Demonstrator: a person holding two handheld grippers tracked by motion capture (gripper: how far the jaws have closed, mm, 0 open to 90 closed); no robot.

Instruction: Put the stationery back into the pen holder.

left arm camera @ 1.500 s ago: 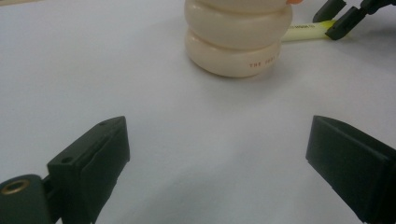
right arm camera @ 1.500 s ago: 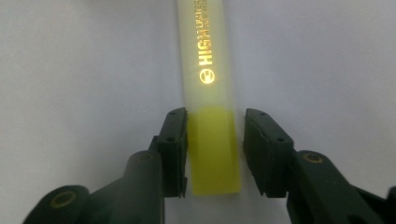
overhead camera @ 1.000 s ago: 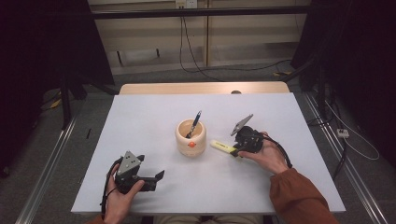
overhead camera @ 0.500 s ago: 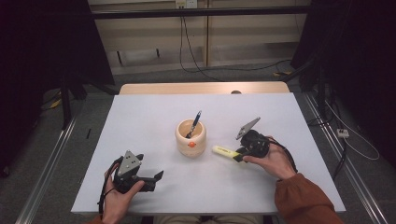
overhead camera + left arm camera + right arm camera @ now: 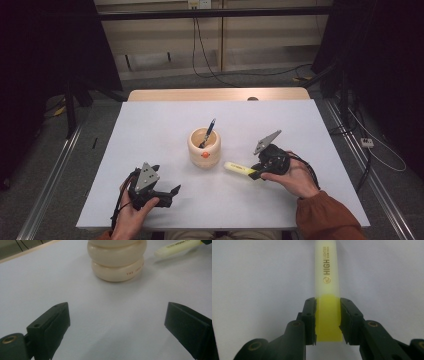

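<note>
Clamping the yellow plastic highlighter (image 5: 239, 169), your right hand-held gripper (image 5: 256, 173) sits mid-frame beside the cream ribbed wooden cup (image 5: 204, 147) holding a blue pen (image 5: 208, 132); your left hand-held gripper (image 5: 172, 192), lower left, gapes empty over bare white tabletop (image 5: 150, 130).

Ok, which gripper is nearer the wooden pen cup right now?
Right. The right gripper, shut on the yellow highlighter, sits just beside the wooden pen cup, the highlighter tip close to its base. The left gripper rests open, farther off near the table's front edge.
</note>
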